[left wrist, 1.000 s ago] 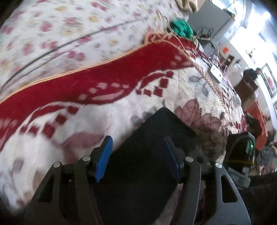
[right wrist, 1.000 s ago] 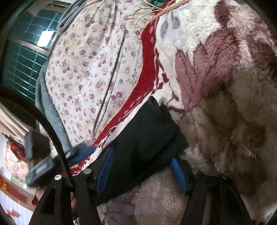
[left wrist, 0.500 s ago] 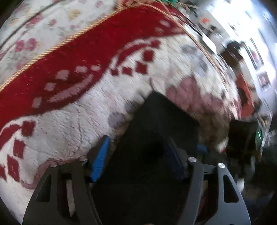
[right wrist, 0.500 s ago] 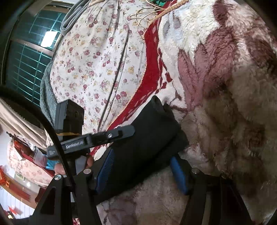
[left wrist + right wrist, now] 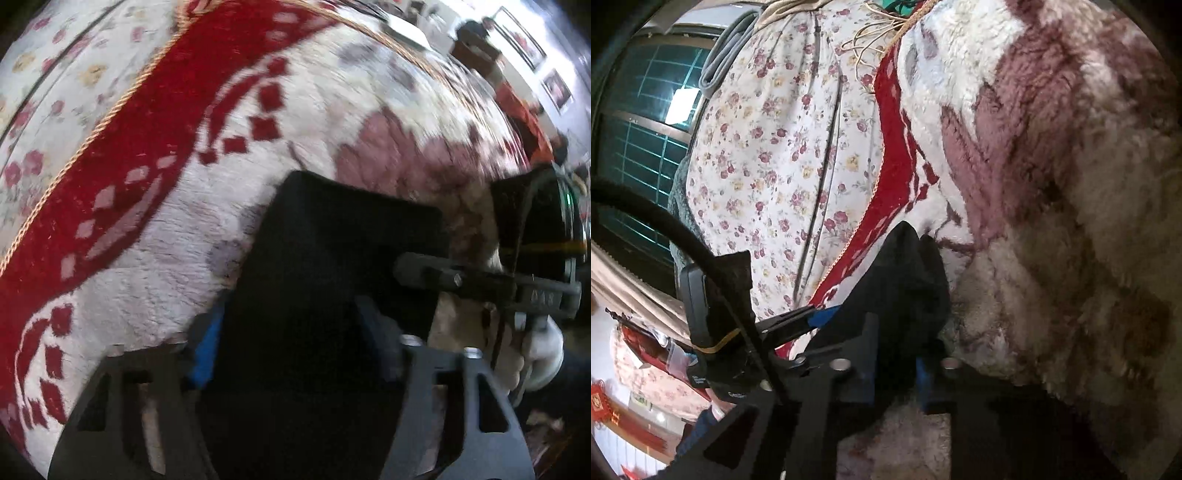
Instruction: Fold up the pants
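Note:
The black pants (image 5: pixel 332 280) lie folded on a plush red, white and mauve blanket (image 5: pixel 177 236). In the left wrist view my left gripper (image 5: pixel 291 347) straddles the near part of the pants, its blue-padded fingers (image 5: pixel 207 350) wide apart with cloth between them. In the right wrist view my right gripper (image 5: pixel 897 365) has closed in on the near edge of the pants (image 5: pixel 905 280), the fingers pinching black cloth. The right gripper's body (image 5: pixel 532 254) shows at the right of the left wrist view; the left gripper (image 5: pixel 798 321) shows at the left of the right wrist view.
A floral sheet (image 5: pixel 783 147) covers the bed beyond the blanket's gold-corded edge (image 5: pixel 110 110). A window with a grille (image 5: pixel 639 122) is at the far left. Cords and a small white device (image 5: pixel 402 29) lie at the blanket's far end. Room furniture (image 5: pixel 517 88) stands past the bed.
My right gripper's fingers have narrowed from wide apart to pinched on the pants' edge. The left gripper has moved down and forward over the pants, staying open.

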Demonstrator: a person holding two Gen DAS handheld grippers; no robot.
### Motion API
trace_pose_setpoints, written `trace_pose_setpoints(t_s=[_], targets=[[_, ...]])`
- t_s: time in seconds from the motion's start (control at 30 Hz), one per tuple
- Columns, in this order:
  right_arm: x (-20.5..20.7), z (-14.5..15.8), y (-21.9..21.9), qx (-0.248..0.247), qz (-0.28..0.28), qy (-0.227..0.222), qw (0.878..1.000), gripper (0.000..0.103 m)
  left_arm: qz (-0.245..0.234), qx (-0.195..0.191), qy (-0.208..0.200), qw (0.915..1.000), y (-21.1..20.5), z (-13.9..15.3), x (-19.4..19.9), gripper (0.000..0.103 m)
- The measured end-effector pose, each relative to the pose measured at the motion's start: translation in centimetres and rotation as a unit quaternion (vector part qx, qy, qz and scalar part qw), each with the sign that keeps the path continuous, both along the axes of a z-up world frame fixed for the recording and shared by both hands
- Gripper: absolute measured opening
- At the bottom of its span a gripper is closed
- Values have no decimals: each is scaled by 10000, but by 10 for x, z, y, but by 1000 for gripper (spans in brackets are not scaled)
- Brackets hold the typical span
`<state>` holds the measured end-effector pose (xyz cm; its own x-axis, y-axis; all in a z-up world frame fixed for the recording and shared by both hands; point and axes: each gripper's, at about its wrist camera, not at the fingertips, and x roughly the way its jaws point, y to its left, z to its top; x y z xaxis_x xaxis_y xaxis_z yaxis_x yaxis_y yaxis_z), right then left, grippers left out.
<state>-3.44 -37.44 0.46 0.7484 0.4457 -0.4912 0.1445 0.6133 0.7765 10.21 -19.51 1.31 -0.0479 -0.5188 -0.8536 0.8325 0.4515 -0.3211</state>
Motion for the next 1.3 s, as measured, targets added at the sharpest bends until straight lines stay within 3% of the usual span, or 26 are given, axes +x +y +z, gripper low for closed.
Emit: trace_pose_setpoints(t_s=[0.03, 0.13, 0.23, 0.47, 0.67, 0.87, 0.97, 1.03, 1.1, 1.2, 1.23, 1.3], targets=[[0, 0, -1, 37, 21, -26, 10000, 10, 129, -64, 73, 9999, 4, 0, 3, 42], [-3, 3, 0, 163, 71, -110, 9998, 9, 326, -226, 115, 9991, 13, 4, 4, 25], [-6, 19, 6, 118, 193, -366, 9991, 9, 382, -383, -37, 9985, 20, 17, -5, 13], [-16, 86, 42, -312, 636, -1130, 9911, 9, 594, -945, -513, 9924, 67, 84, -20, 12], [-28, 143, 101, -517, 1391, -1741, 9735, 9, 1033, -1467, -848, 9801, 138, 139, -46, 12], [-33, 154, 186, -576, 2428, -1877, 9500, 9, 1751, -1495, -1028, 9677, 225, 143, -72, 12], [-32, 135, 231, -695, 2950, -1705, 9376, 9, 2406, -1308, -884, 9577, 279, 119, -81, 12], [-26, 113, 262, -838, 3224, -1478, 9312, 9, 2987, -1065, -768, 9453, 315, 95, -85, 12], [-16, 74, 294, -997, 3498, -1040, 9257, 10, 3634, -822, -572, 9263, 353, 71, -89, 12], [-2, 24, 326, -1177, 3697, -191, 9215, 16, 4205, -684, -434, 9037, 389, 52, -99, 12], [-1, 18, 330, -1118, 3740, -106, 9206, 16, 4299, -714, -427, 8990, 397, 51, -106, 12], [-7, 33, 328, -1020, 3806, -435, 9181, 26, 4394, -861, -470, 8929, 407, 55, -118, 12]])
